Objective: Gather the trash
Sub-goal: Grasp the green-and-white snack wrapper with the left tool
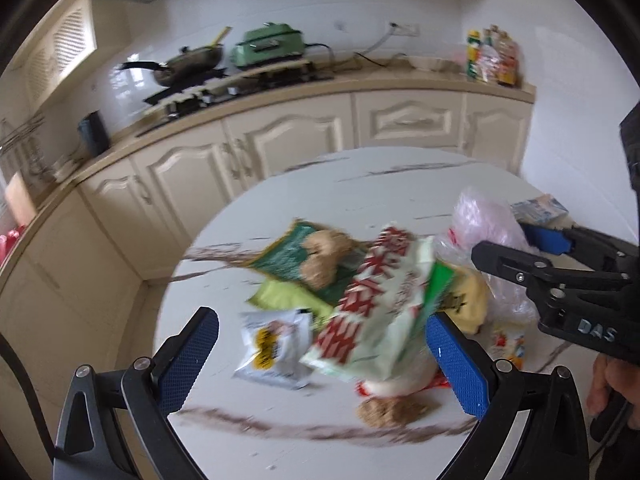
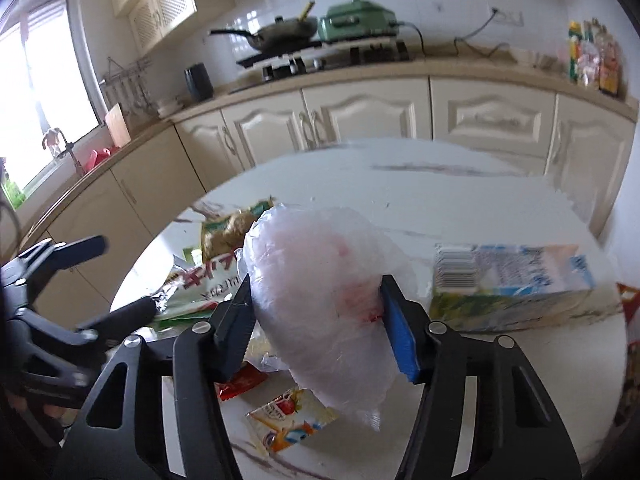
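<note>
Trash lies on a round white marble table [image 1: 400, 184]. My left gripper [image 1: 320, 360] is open wide above a pale green and red snack bag [image 1: 372, 320], a green wrapper [image 1: 304, 256] and a small white packet [image 1: 272, 348]. My right gripper [image 2: 316, 320] holds a crumpled translucent plastic bag [image 2: 320, 292] between its fingers, lifted above the table; it also shows in the left wrist view [image 1: 492, 232]. The right gripper shows in the left wrist view [image 1: 520, 248] at the right.
A blue and white carton [image 2: 512, 284] lies on its side to the right of the bag. A strawberry packet [image 2: 288, 420] and a red sachet [image 2: 240, 384] lie below it. Cream cabinets [image 2: 360, 120] and a counter with a wok [image 2: 280, 32] stand behind the table.
</note>
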A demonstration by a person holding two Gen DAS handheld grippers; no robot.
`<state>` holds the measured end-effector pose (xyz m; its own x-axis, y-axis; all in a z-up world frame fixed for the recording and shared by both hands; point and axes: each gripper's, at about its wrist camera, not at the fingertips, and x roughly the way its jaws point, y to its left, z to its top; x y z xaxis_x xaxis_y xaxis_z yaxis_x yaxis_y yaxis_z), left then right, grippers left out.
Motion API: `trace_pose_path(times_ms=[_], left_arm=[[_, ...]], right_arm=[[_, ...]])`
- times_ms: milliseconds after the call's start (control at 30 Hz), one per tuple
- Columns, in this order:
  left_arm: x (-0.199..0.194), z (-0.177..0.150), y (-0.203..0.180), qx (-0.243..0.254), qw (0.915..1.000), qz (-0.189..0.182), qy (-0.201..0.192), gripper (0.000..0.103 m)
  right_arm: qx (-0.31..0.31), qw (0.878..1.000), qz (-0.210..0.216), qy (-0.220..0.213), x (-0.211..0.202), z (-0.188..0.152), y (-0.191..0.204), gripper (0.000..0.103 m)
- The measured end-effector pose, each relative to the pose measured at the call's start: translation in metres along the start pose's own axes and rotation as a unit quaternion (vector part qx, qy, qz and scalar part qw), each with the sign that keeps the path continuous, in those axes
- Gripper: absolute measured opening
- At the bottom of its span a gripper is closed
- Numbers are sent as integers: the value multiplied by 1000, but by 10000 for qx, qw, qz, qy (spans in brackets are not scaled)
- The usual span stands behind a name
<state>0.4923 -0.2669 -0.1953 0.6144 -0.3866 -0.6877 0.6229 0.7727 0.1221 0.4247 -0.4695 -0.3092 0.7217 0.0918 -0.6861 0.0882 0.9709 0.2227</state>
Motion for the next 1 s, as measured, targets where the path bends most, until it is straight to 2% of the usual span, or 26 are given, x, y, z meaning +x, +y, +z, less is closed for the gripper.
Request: trace_pose_path(times_ms=[167, 267, 433, 500, 567, 600, 800, 833, 1000], left_arm=[[23, 14, -11, 270, 9983, -340, 376, 102], [36, 19, -15, 510, 9960, -383, 628, 102], [46, 24, -10, 350, 9951, -503, 773, 101], [46, 24, -8, 310, 9940, -649, 824, 90], [47, 25, -3, 213, 9909, -1008, 862, 63], [46, 26, -1, 171, 9896, -1136, 865, 60], [36, 23, 6, 179, 9918, -1028, 734, 58], [34, 23, 3, 288, 9890, -1140, 893, 58], [10, 15, 10, 249, 9880, -1319, 769, 58]], right_arm=[[73, 9999, -56, -54, -3, 1, -5, 56], [213, 9997, -53, -130, -5, 1, -10, 56], [397, 9992, 10, -109, -2, -1, -16, 56], [390, 9992, 21, -85, -1, -3, -15, 56], [394, 9992, 20, -80, 0, -4, -14, 56], [381, 9992, 7, -72, 1, -4, -13, 56], [327, 9994, -41, -104, -2, -7, -6, 56], [318, 9994, -51, -122, -4, -6, -5, 56], [229, 9993, -145, -245, -16, -4, 3, 56]])
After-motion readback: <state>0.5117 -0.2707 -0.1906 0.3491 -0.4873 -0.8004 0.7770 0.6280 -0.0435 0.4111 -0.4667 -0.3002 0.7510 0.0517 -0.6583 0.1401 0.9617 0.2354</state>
